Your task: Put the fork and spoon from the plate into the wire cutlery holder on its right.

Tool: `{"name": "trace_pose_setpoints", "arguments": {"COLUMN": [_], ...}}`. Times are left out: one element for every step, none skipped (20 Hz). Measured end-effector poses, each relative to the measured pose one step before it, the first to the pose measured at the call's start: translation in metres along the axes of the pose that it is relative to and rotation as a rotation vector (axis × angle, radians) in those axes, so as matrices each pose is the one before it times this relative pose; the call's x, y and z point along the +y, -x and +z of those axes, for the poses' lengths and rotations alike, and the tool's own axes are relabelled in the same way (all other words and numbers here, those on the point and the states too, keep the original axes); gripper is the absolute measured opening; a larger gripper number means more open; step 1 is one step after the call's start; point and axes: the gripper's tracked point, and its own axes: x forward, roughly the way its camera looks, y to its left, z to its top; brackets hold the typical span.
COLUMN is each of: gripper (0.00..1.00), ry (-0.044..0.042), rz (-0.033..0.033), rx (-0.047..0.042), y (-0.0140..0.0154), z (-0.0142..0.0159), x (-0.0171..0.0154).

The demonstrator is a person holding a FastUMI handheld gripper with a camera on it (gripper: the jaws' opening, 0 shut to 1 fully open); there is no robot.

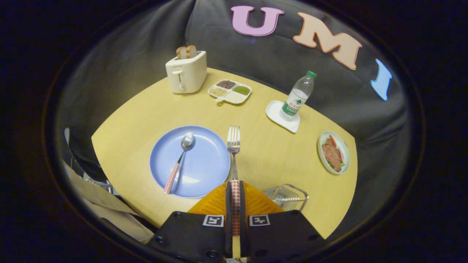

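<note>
My gripper (236, 197) is shut on the fork (233, 146) by its red-checked handle, which runs between the two fingers. The fork points straight ahead, lifted above the table, with its tines over the right rim of the blue plate (204, 171). On the plate lies the spoon (180, 160), bowl away from me, its red-checked handle toward the plate's near left edge. The wire cutlery holder (287, 197) stands just right of my fingers, close to the table's near edge, partly hidden behind them.
A white toaster (186, 73) with bread stands at the far left of the yellow table (270, 153). Beside it is a divided dish of beans (230, 92). A water bottle (298, 96) stands on a white coaster, and a bowl of food (333, 152) sits at the right edge.
</note>
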Motion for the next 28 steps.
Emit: {"name": "trace_pose_setpoints", "arguments": {"gripper": [0.11, 0.11, 0.11, 0.11, 0.11, 0.11, 0.11, 0.11, 0.11, 0.11, 0.11, 0.11, 0.11, 0.11, 0.11, 0.11, 0.11, 0.11, 0.11, 0.11, 0.11, 0.11, 0.11, 0.11, 0.11, 0.11, 0.11, 0.11], "ry": [0.00522, 0.00828, 0.01203, 0.01191, 0.01274, 0.01841, 0.02263, 0.02165, 0.02033, 0.01816, 0.01517, 0.00926, 0.00544, 0.00502, 0.00587, 0.00716, 0.00911, 0.01013, 0.01084, 0.00933, 0.00747, 0.00765, 0.01028, 0.00841, 0.01100, 0.01175, 0.00816, 0.00492], "rz": [-0.00506, -0.00785, -0.00924, -0.00837, -0.00802, -0.01032, -0.00778, -0.00505, 0.00105, 0.00249, 0.00709, 0.00818, 0.00528, 0.00689, 0.01160, 0.00973, 0.01038, 0.00981, 0.00799, 0.00958, 0.00976, 0.01456, 0.01867, 0.01551, 0.01144, 0.00511, 0.00639, 0.00942], "rx": [0.00860, 0.00893, 0.01093, 0.01128, 0.01150, 0.01151, 0.01538, 0.01534, 0.01713, 0.01976, 0.02660, 0.02208, 0.01880, 0.02473, 0.02331, 0.02036, 0.02279, 0.02210, 0.01890, 0.02378, 0.01957, 0.01950, 0.02082, 0.02158, 0.02262, 0.01740, 0.01868, 0.01550], "y": [0.00495, 0.00503, 0.00532, 0.00496, 0.00441, 0.00362, 0.00450, 0.00347, 0.00374, 0.00290, 0.00296, 0.00231, 0.00138, 0.00015, 0.00111, 0.00033, -0.00153, -0.00344, -0.00493, -0.00439, -0.00454, -0.00359, -0.00364, -0.00361, -0.00271, -0.00330, -0.00275, -0.00218], "z": [-0.00308, -0.00235, -0.00427, -0.00279, -0.00433, -0.00415, -0.00514, -0.00550, -0.00669, -0.00679, -0.00936, -0.00771, -0.00685, -0.00714, -0.00766, -0.00559, -0.00492, -0.00342, -0.00288, -0.00242, -0.00186, 0.00015, -0.00070, 0.00069, -0.00003, 0.00203, 0.00118, 0.00150], "x": [-0.00883, -0.00983, -0.00907, -0.00863, -0.00792, -0.00791, -0.00651, -0.00601, -0.00380, -0.00397, -0.00305, -0.00316, -0.00479, -0.00324, -0.00183, -0.00230, -0.00186, -0.00163, -0.00125, -0.00172, -0.00060, 0.00041, 0.00058, 0.00098, 0.00073, -0.00184, 0.00008, -0.00009]}}
